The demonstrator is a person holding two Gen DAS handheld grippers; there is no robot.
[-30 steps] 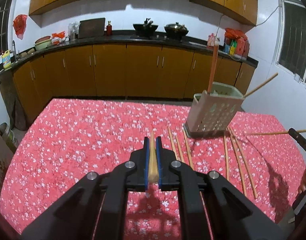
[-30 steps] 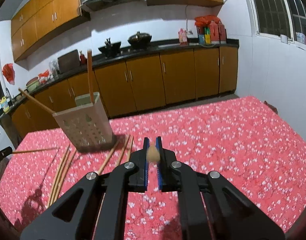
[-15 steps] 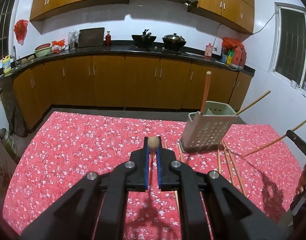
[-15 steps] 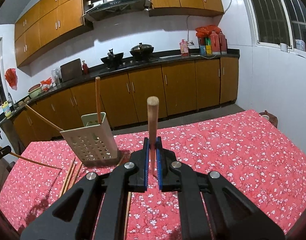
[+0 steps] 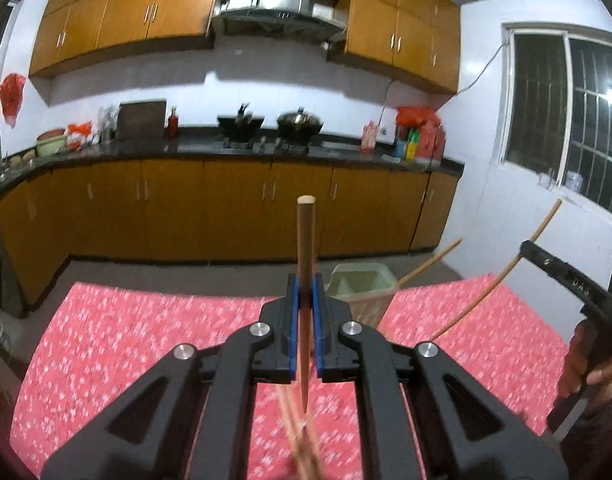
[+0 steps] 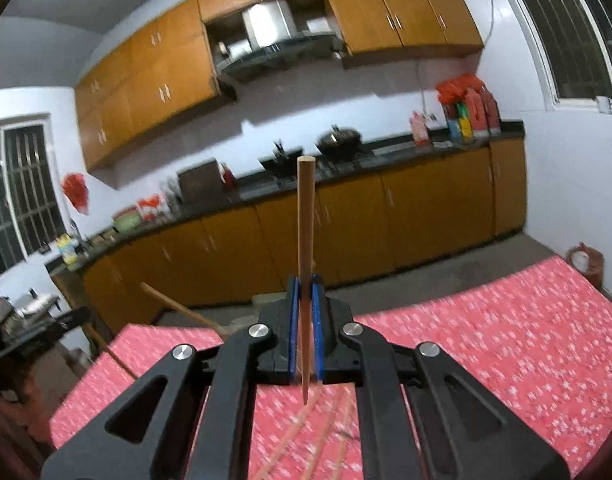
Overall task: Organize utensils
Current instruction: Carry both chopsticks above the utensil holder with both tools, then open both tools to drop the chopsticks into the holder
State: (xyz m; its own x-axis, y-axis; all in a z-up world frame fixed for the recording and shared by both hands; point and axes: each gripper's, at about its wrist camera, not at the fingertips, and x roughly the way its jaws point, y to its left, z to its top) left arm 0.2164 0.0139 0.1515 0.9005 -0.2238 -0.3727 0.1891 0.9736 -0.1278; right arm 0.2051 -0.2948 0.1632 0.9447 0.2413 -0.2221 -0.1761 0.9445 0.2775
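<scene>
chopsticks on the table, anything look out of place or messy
Yes. Several loose chopsticks lie scattered on the red floral tablecloth instead of standing in the green holder. One chopstick in the holder leans far out over its rim. Each gripper has its jaws shut on one upright chopstick.

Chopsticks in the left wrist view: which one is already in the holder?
The chopstick leaning out of the green holder. The left gripper clamps one upright; another is held aloft at right.

Dim indoor light from overhead; the windows (image 5: 566,108) are dark. The upper cabinets (image 5: 117,20) throw hard shadows on the white wall. Motion blur smears the red tablecloth (image 6: 486,340). Fisheye bending, black vignette in the corners.
</scene>
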